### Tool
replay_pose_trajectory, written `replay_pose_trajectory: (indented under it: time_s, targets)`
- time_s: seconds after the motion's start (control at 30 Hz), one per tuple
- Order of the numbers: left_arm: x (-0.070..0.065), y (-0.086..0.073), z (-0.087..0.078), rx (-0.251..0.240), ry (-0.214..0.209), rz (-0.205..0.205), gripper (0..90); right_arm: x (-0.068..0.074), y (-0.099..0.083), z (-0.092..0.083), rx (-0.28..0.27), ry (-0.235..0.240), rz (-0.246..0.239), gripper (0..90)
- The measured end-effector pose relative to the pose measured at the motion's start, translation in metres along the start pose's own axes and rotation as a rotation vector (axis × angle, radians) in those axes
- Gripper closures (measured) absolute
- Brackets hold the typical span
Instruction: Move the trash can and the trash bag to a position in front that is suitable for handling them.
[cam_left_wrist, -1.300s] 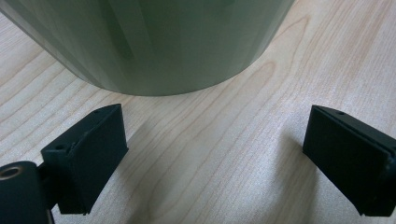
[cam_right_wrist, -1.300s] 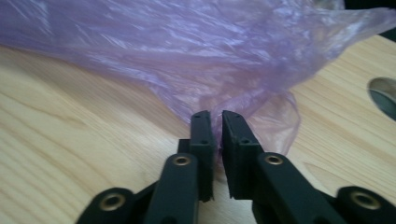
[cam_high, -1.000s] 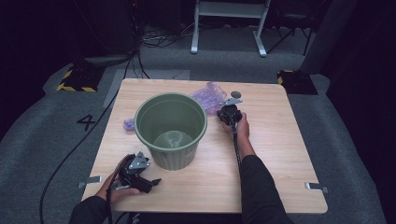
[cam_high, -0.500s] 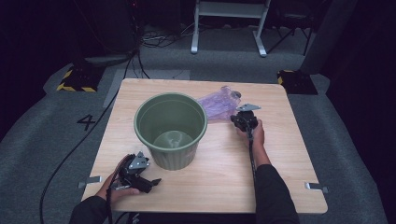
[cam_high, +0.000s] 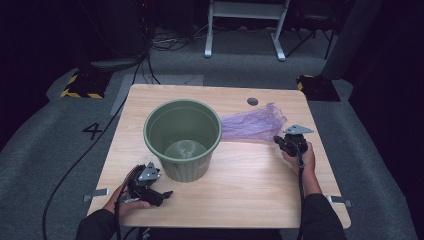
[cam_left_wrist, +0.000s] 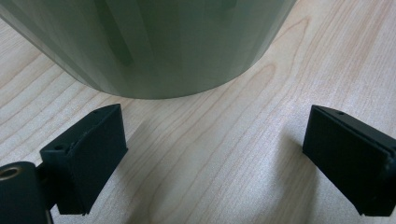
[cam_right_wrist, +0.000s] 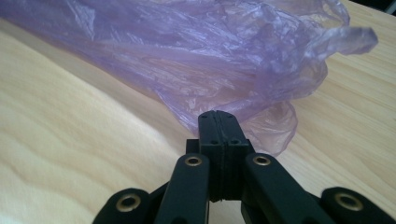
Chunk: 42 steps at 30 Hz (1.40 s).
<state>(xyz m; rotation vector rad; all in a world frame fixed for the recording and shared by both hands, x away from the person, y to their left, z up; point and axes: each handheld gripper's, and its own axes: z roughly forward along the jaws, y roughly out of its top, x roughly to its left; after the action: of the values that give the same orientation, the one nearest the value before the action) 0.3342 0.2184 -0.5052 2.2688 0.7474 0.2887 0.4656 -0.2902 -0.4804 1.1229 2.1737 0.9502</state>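
A green plastic bucket (cam_high: 182, 137) stands upright in the middle of the wooden table (cam_high: 250, 180); its curved wall (cam_left_wrist: 149, 42) rises just beyond my left gripper. A thin purple plastic bag (cam_high: 252, 124) lies stretched out on the table to the right of the bucket. My right gripper (cam_high: 280, 140) is shut on the bag's near edge, the crumpled film (cam_right_wrist: 201, 60) spreading away from its closed jaws (cam_right_wrist: 218, 122). Near the front left corner my left gripper (cam_high: 162, 196) rests open on the table, nothing between its pads (cam_left_wrist: 93, 149).
A round cable hole (cam_high: 252, 101) sits in the table near its far edge. Beyond the table are grey floor, cables, a white metal stand (cam_high: 245, 25) and yellow-black striped blocks (cam_high: 80, 85). Bare wood lies between the two hands.
My right gripper has pulled the purple bag rightward and toward the near side, stretching it out beside the bucket. The left gripper has stayed put.
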Motion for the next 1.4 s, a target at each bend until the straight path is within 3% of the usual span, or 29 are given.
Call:
replay_pose_trajectory:
  time_s: [0.27,0.33,0.67,0.87,1.1,1.23,1.37,1.4]
  targets:
    - [0.000,0.000,0.000,0.000,-0.003,0.000,5.6,-0.014,-0.017,-0.018,0.004,-0.024,0.001,89.6]
    - [0.000,0.000,0.000,0.000,-0.003,0.000,5.6,-0.017,-0.020,-0.021,-0.008,-0.019,0.023,89.4]
    - [0.000,0.000,0.000,0.000,-0.003,0.000,5.6,-0.042,-0.034,-0.040,-0.024,-0.089,0.078,87.9]
    - [0.000,0.000,0.000,0.000,-0.003,0.000,5.6,-0.049,-0.039,-0.045,-0.032,-0.091,0.097,83.2]
    - [0.000,0.000,0.000,0.000,-0.003,0.000,5.6,-0.050,-0.037,-0.051,-0.049,-0.122,0.113,56.5]
    - [0.000,0.000,0.000,0.000,-0.002,0.000,5.6,-0.047,-0.028,-0.064,-0.113,-0.107,0.134,41.7]
    - [0.000,0.000,0.000,0.000,-0.002,0.000,5.6,-0.038,-0.016,-0.073,-0.166,-0.087,0.120,35.0]
    - [0.000,0.000,0.000,0.000,-0.002,0.000,5.6,-0.030,-0.009,-0.075,-0.181,-0.080,0.096,32.6]
